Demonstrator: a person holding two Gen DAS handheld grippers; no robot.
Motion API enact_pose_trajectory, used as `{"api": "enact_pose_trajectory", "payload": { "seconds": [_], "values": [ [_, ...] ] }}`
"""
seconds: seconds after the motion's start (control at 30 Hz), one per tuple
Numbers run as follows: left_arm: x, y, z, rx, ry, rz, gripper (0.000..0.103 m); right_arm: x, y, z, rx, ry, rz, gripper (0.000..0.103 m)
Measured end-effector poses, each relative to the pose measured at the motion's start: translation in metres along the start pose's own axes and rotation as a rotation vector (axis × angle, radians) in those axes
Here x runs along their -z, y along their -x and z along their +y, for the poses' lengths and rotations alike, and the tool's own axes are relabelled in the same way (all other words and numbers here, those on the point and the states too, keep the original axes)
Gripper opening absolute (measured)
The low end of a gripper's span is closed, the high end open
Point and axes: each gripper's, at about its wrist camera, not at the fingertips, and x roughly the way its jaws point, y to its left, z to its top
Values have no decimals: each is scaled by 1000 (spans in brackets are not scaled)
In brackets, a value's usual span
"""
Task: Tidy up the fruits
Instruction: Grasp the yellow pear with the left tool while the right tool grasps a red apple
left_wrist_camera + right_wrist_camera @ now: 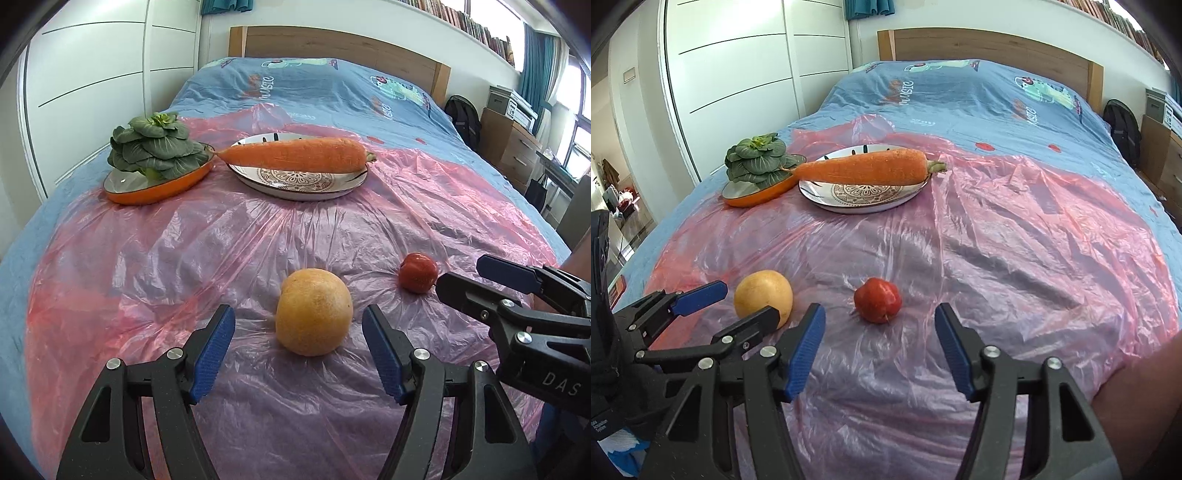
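Observation:
A yellow-orange round fruit point(314, 312) point(764, 298) lies on the pink plastic sheet point(184, 258) point(1015, 258). My left gripper point(299, 332) point(744, 299) stands open just short of it, blue pads to either side and not touching. A small red fruit point(418, 272) point(878, 300) lies to its right. My right gripper point(880, 328) point(458, 275) is open too, a little before the red fruit, with nothing between its fingers. Farther back a big carrot point(295, 155) point(862, 169) rests across a patterned white plate point(295, 184) point(857, 201), beside a leafy green point(155, 147) point(757, 158) on an orange dish point(159, 188) point(757, 195).
Everything sits on a bed with a blue cover point(332, 85) point(960, 96) and a wooden headboard point(332, 44). White wardrobe doors point(92, 74) point(738, 66) stand at the left. Wooden drawers point(513, 147) and a backpack point(463, 114) are at the right. A person's forearm point(1137, 402) shows bottom right.

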Motion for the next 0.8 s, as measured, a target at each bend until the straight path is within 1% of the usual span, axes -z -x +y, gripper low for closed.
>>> {"api": "enact_pose_trajectory", "payload": {
  "seconds": [0.07,0.1,0.13,0.17,0.2,0.33,0.47,0.53,0.67,0.8],
  "values": [
    [1,-6,1,8,-4,5,66,-4,-11,-2,-6,7,7,103],
    [1,-9,1,9,-6,13,66,-5,-17,-2,-9,15,12,100],
    [2,-12,1,15,-6,24,66,-6,-22,-2,-14,25,17,98],
    [3,-15,0,19,-4,31,66,-7,-26,0,-14,37,24,91],
    [3,-17,0,23,-3,35,66,-8,-31,1,-13,50,32,87],
    [3,-20,-1,41,-10,41,65,-7,-44,2,-12,70,53,78],
    [1,-24,-1,58,-17,47,58,-5,-49,5,-12,93,66,65],
    [1,-26,-1,66,-22,51,55,-2,-51,7,-9,108,76,63],
    [0,-28,-5,83,-46,53,43,0,-55,9,-1,121,86,61],
    [0,-30,-4,94,-51,54,40,0,-57,12,14,133,100,61]
  ]
}}
